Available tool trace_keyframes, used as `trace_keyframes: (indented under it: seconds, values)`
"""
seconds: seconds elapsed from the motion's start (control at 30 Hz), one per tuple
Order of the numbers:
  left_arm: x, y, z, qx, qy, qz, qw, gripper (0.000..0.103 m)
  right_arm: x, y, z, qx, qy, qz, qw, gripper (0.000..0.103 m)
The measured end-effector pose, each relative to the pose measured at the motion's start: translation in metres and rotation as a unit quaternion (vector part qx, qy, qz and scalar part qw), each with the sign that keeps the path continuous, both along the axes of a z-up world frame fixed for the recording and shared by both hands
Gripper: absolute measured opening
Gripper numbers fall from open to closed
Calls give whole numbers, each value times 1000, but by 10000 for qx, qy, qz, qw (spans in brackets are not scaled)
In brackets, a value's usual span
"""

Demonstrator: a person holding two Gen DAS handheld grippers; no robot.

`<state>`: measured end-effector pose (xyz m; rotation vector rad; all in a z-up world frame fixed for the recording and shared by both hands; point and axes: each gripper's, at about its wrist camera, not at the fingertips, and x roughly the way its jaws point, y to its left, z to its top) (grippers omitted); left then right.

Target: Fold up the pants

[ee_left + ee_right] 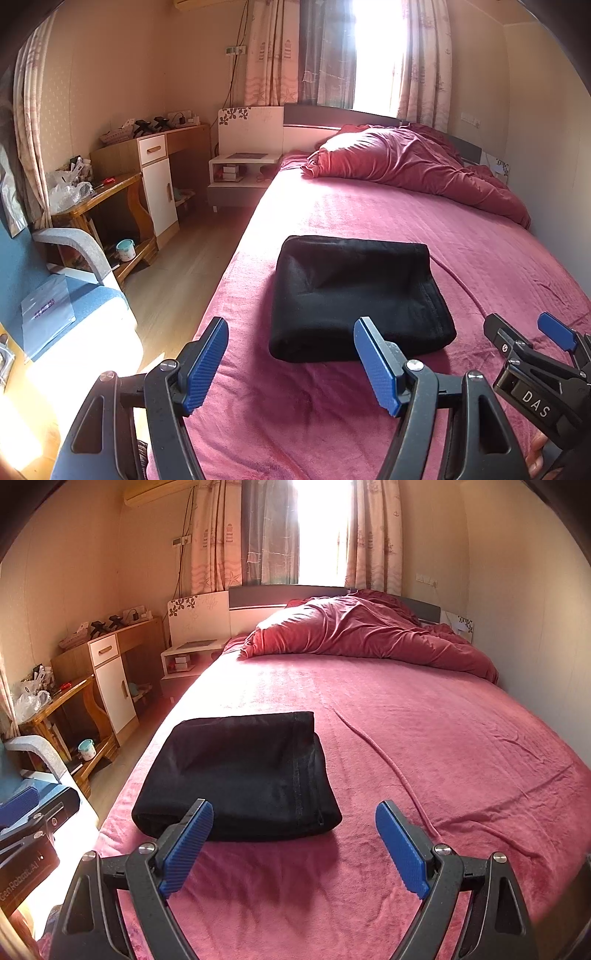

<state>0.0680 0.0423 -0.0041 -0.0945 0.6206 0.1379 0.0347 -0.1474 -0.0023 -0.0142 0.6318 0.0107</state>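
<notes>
Pants look fully folded: a compact black bundle on the bed near its left edge, at 12 o'clock from my left gripper. I read this as the wrap-up; at most one square-up nudge remains. Left and right gripper both gape empty, clear of cloth. Long axis runs roughly 9-to-3, hemmed edge toward 3.
</notes>
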Motion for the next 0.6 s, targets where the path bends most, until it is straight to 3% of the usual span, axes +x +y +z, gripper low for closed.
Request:
trace_keyframes:
  seconds: [0.6]
  values:
    - [1,1,-1,12,7,-14,10000,72,1,-3,-3,-35,-2,33,10000,90]
